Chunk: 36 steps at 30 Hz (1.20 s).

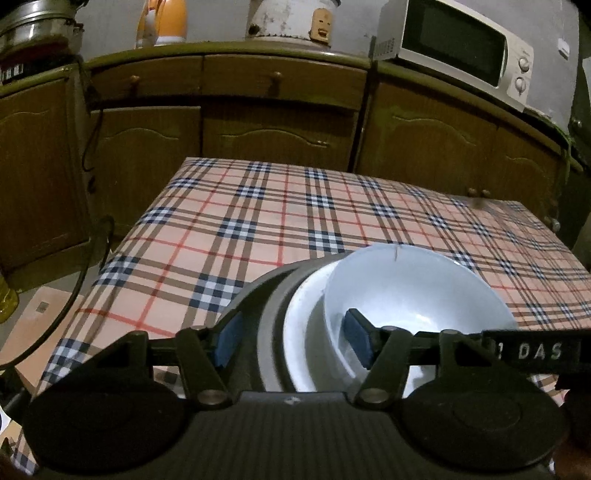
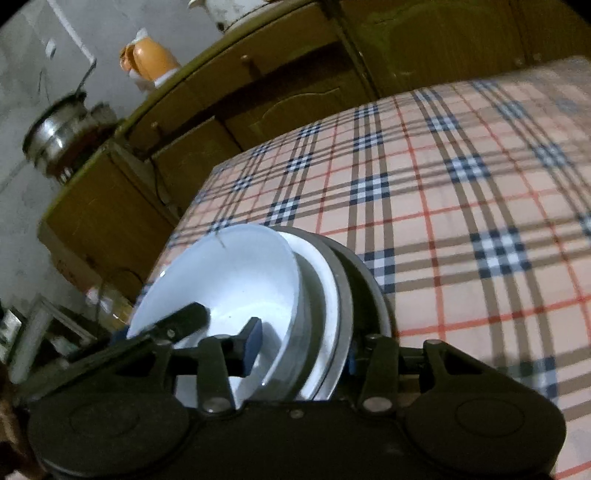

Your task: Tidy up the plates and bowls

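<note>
White bowl sits nested in a grey plate on your checked worktop; your left gripper and right gripper each straddle the stack's rim, whether gripping I cannot tell.

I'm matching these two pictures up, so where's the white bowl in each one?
Left wrist view: white bowl lower right of centre, atop the stacked plates.
Right wrist view: white bowl lower left of centre, same stack.
Shared landmark: the orange jug on the counter.

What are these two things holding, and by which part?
The stacked white bowl and grey plate, at their rims: left hand-held gripper clamps them; right hand-held gripper, unclear.
</note>
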### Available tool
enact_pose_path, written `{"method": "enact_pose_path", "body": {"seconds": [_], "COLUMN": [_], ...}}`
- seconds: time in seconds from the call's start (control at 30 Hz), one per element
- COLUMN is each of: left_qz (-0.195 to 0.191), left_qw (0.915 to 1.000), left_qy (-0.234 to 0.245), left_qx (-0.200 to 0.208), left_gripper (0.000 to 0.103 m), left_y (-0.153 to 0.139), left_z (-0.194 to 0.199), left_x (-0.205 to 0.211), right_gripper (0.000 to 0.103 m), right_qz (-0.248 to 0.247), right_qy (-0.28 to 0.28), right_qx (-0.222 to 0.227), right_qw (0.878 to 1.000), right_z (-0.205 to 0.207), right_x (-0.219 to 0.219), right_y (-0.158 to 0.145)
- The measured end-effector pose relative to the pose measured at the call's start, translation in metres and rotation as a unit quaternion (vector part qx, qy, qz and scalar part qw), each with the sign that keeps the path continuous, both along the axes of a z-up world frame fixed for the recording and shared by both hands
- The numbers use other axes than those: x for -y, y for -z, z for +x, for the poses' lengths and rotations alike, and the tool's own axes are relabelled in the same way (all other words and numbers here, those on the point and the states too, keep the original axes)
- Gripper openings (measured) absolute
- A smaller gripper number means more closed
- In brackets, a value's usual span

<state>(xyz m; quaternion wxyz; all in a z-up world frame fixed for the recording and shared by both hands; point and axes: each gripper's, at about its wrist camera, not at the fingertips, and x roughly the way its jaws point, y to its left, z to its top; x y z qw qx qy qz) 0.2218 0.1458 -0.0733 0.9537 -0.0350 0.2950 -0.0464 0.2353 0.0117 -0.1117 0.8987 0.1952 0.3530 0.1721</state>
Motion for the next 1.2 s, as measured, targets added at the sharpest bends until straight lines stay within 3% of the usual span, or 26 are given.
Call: {"method": "enact_pose_path", "body": {"seconds": [0.07, 0.27, 0.3, 0.6, 0.8, 1.03, 1.2], "left_qz": [0.004, 0.008, 0.009, 0.012, 0.025, 0.027, 0.035], "left_qw": [1.0, 1.0, 1.0, 0.9999, 0.9992, 0.9978, 0.9963], "left_qy": [-0.001, -0.002, -0.002, -0.004, -0.01, -0.022, -0.037], "left_qx": [0.002, 0.002, 0.003, 0.01, 0.03, 0.056, 0.069], "left_gripper": [0.063, 0.066, 0.066, 0.063, 0.069, 0.087, 0.096], "left_y": [0.0, 0.0, 0.0, -0.007, -0.028, -0.053, -0.067], "left_z": [-0.001, -0.002, -0.002, -0.007, -0.033, -0.089, -0.127], "left_x": [0.001, -0.001, -0.001, -0.002, 0.002, 0.02, 0.034], "right_gripper": [0.067, 0.067, 0.072, 0.075, 0.075, 0.079, 0.08], "right_qz": [-0.029, -0.045, -0.049, -0.069, -0.095, -0.135, -0.145], "right_qy": [-0.023, -0.028, -0.026, -0.014, -0.007, 0.01, 0.019], "right_qx": [0.004, -0.024, -0.023, 0.023, 0.051, 0.094, 0.089], "right_qw": [0.999, 0.998, 0.998, 0.997, 0.994, 0.986, 0.985], "right_z": [-0.001, 0.005, 0.005, -0.004, -0.045, -0.106, -0.146], "right_x": [-0.01, -0.011, -0.01, 0.014, 0.013, 0.012, 0.02], "right_y": [-0.003, -0.005, -0.006, -0.035, -0.042, -0.062, -0.063]}}
